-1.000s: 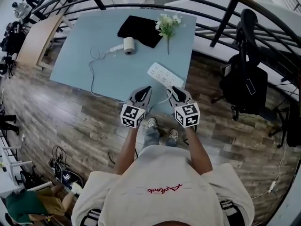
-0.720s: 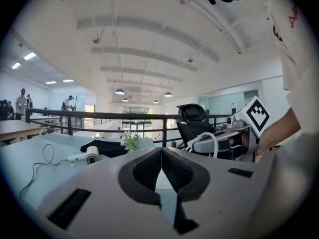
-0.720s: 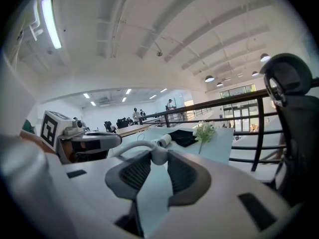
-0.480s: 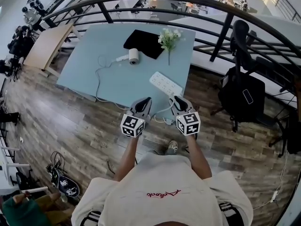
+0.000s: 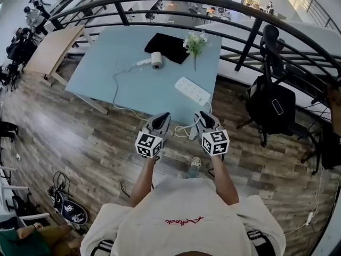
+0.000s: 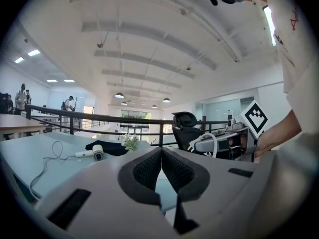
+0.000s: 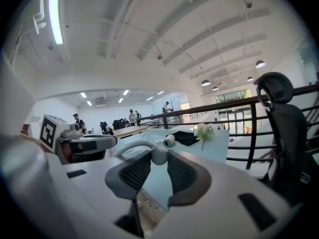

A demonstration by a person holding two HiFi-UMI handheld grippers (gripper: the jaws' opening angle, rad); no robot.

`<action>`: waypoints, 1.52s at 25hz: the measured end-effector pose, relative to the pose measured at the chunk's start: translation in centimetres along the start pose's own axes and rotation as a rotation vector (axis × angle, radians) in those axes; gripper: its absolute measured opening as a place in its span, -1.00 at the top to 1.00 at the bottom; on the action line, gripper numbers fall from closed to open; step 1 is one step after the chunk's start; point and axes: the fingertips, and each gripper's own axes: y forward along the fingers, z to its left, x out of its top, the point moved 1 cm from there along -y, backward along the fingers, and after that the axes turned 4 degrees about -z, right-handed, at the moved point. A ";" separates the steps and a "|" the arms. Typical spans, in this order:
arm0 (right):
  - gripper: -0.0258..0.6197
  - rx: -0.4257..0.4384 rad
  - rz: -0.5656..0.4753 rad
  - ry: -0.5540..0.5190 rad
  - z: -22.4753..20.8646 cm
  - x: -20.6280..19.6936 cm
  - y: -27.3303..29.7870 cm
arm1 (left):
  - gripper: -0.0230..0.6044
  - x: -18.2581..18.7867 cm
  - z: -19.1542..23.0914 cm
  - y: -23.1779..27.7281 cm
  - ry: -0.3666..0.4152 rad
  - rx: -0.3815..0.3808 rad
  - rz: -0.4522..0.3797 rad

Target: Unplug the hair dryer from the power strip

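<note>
The white hair dryer [image 5: 156, 60] lies at the back of the light blue table [image 5: 133, 89], and its cord [image 5: 114, 85] runs over the front edge. The white power strip [image 5: 193, 90] rests near the table's right front corner with no plug showing in it. My right gripper [image 5: 201, 115] is off the table's front edge, shut on the dryer's white plug [image 7: 158, 153], and the cord loops away to the left. My left gripper [image 5: 164, 116] hangs beside it, shut and empty [image 6: 161, 152]. The dryer also shows small in the gripper views [image 6: 96, 154] [image 7: 168, 141].
A black cloth [image 5: 168, 46] and a small bunch of white flowers [image 5: 196, 42] lie at the table's far side. A dark railing [image 5: 250, 31] curves behind. A black office chair with a bag [image 5: 272, 97] stands at the right. Wooden floor [image 5: 80, 137] lies below the grippers.
Both grippers have drawn back from the table's front edge and the power strip, side by side. The plug stays in the right one, its cord trailing.
</note>
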 end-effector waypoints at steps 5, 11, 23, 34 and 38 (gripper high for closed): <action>0.57 -0.018 -0.003 -0.005 2.9 -0.7 -2.1 | 0.90 0.2 -0.9 -2.9 -0.004 -0.025 -0.012; 0.57 -0.039 -0.016 -0.022 5.4 -1.0 -5.0 | 0.90 1.0 -3.0 -5.5 0.016 -0.062 -0.035; 0.57 -0.053 -0.044 -0.043 9.9 -2.4 -11.3 | 0.90 0.5 -7.5 -11.6 0.028 -0.076 -0.048; 0.57 -0.062 -0.049 -0.070 11.9 -3.5 -15.0 | 0.90 0.6 -10.7 -14.4 0.040 -0.077 -0.066; 0.57 -0.063 -0.053 -0.066 11.9 -3.8 -15.9 | 0.90 0.4 -11.5 -14.7 0.040 -0.079 -0.066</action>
